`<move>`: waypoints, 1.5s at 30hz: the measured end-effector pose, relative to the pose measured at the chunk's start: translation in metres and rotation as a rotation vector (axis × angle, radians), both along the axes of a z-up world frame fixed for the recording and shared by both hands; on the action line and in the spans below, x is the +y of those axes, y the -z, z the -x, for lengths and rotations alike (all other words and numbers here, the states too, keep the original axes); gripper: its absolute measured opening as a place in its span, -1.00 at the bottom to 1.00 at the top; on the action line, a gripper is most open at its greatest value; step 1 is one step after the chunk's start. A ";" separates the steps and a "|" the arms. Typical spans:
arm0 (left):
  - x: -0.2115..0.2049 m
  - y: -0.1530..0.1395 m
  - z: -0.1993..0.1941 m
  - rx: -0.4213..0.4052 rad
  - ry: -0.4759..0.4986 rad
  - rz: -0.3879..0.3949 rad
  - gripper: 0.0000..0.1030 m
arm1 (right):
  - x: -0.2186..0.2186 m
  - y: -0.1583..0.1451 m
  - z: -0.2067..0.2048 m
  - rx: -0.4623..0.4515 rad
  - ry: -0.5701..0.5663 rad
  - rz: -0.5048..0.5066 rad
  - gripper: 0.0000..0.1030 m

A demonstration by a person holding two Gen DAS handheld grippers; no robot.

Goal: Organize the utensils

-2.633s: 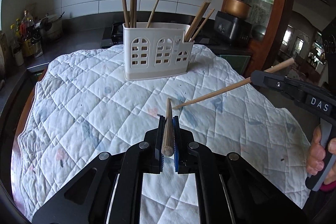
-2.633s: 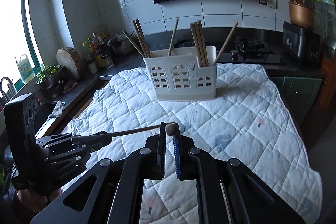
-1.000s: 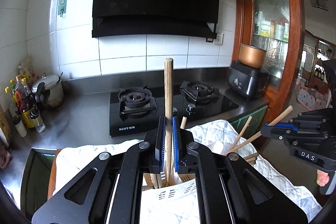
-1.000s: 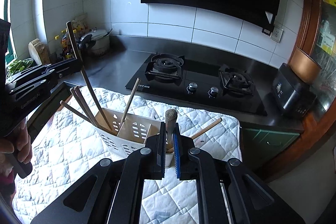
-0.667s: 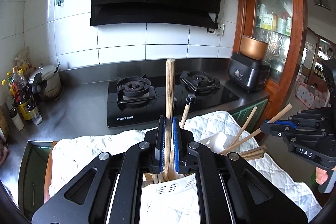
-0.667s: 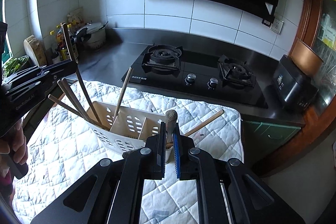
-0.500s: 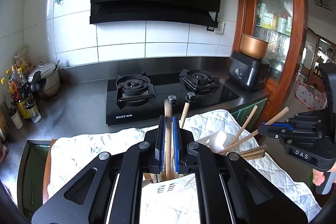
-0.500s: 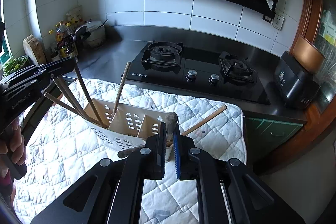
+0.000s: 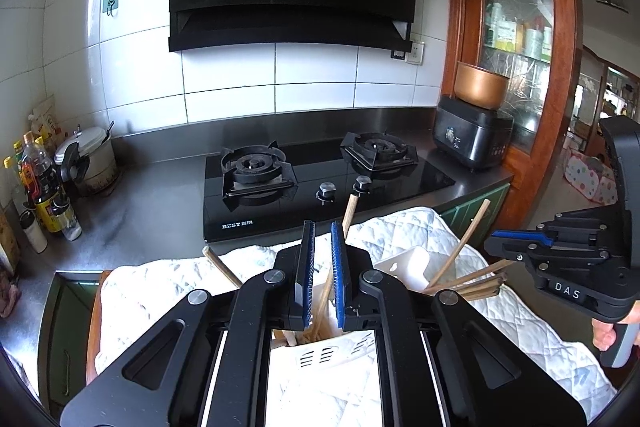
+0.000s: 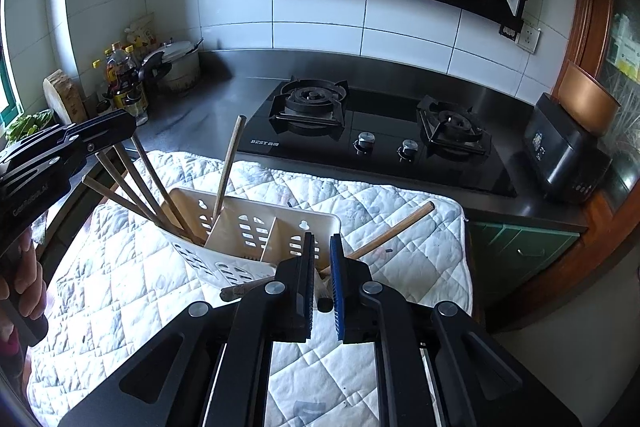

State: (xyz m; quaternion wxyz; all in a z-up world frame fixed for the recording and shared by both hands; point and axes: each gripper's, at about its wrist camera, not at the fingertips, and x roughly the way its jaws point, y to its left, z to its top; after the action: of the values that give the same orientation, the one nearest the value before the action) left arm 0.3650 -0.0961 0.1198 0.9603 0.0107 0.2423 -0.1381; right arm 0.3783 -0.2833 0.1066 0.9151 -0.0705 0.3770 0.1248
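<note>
A white slotted utensil holder [image 10: 256, 227] stands on a white quilted cloth [image 10: 120, 287] and holds several wooden chopsticks [image 10: 144, 183]. It also shows in the left wrist view [image 9: 408, 267], partly hidden by my fingers. My left gripper [image 9: 322, 227] hovers just above the holder's left end, jaws open and empty. It shows in the right wrist view [image 10: 96, 135]. My right gripper [image 10: 322, 239] hovers over the holder's right end, jaws open and empty. It shows in the left wrist view [image 9: 516, 243]. One chopstick [image 10: 392, 231] leans out of the right compartment.
A black gas hob [image 9: 320, 171] lies behind the cloth on a steel counter [image 9: 152, 195]. Bottles [image 9: 40, 187] and a pot [image 9: 88, 159] stand at the left. A black appliance [image 9: 472, 135] and a wooden cabinet [image 9: 516, 27] are at the right.
Both grippers let go of their chopsticks, which dropped into the holder. Both sets of jaws have opened slightly.
</note>
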 end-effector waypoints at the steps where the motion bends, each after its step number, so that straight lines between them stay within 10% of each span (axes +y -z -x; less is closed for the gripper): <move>1: 0.000 -0.001 0.000 0.000 -0.001 -0.003 -0.83 | 0.000 -0.001 0.001 -0.002 0.001 0.002 -0.78; 24: -0.004 -0.011 0.063 -0.061 -0.017 -0.047 0.21 | -0.015 -0.037 0.055 -0.110 0.039 -0.009 0.62; 45: 0.012 0.000 0.138 -0.096 -0.038 -0.037 0.75 | -0.009 -0.019 0.123 -0.130 0.033 -0.034 0.81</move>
State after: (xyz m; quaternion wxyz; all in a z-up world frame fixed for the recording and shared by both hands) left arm 0.2266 -0.0839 0.1201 0.9729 0.0303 0.1985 -0.1145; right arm 0.2558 -0.2926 0.1254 0.9405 -0.0566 0.3159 0.1111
